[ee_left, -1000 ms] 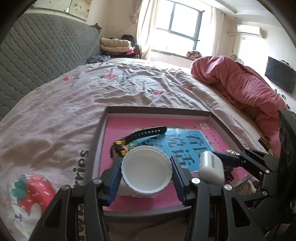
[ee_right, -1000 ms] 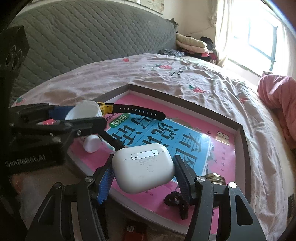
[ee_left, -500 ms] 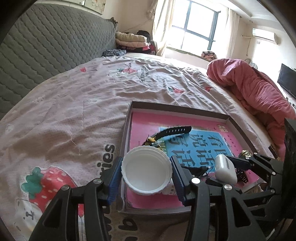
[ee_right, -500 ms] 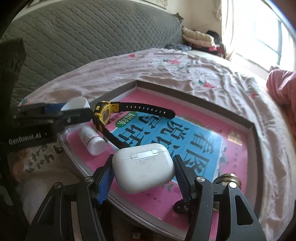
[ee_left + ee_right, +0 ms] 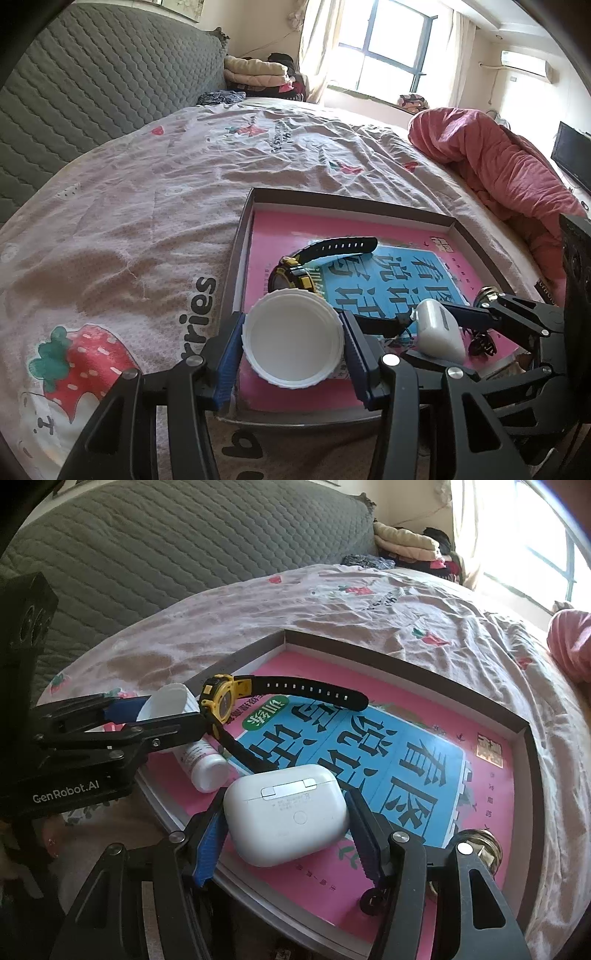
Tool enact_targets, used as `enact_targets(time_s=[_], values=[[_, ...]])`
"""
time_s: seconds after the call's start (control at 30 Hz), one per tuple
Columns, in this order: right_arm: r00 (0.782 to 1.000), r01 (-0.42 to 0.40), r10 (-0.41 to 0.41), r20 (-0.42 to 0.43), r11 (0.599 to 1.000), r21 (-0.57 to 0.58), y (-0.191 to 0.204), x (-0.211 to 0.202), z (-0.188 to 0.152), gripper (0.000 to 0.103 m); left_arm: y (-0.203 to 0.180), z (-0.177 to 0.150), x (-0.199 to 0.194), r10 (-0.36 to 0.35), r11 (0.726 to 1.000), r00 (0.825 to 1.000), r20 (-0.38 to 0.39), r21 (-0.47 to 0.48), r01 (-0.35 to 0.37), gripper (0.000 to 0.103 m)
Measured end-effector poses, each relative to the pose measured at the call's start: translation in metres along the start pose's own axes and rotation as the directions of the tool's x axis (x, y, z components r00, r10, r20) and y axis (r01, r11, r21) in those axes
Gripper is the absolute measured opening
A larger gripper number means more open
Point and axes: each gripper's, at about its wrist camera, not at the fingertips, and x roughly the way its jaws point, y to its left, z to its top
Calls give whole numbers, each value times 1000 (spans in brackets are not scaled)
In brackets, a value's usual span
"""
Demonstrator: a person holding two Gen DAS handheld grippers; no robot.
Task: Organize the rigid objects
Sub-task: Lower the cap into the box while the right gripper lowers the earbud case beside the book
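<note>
Fingers of the left gripper point(image 5: 293, 349) pinch a white bottle point(image 5: 291, 338) by its ribbed cap; fingers of the right gripper point(image 5: 286, 825) pinch a white earbud case point(image 5: 286, 814). Both items hang above the near end of the tray point(image 5: 533, 775), so the step in hand is judged a carry. Next move calls for a bare spot on the bed point(image 5: 147, 206) beyond the fingers. Ahead of the fingers, the watch point(image 5: 236, 701) could snag. A brass knob point(image 5: 480, 843) and black clip point(image 5: 480, 343) lie beside the right fingers.
</note>
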Motion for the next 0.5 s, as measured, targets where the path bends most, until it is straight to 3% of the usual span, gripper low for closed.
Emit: enact_targets(time_s=[0.1, 0.2, 0.5], values=[[999, -13, 14, -32, 998, 55, -2, 5, 4, 63, -5, 0, 1, -15, 1000, 1000, -2, 5, 15, 51], [999, 22, -22, -37, 1000, 6, 4, 6, 7, 63, -9, 0, 3, -17, 1000, 1000, -1, 19, 17, 51], [998, 29, -30, -54, 999, -15, 1, 3, 7, 63, -15, -2, 2, -38, 999, 999, -4, 35, 38, 51]])
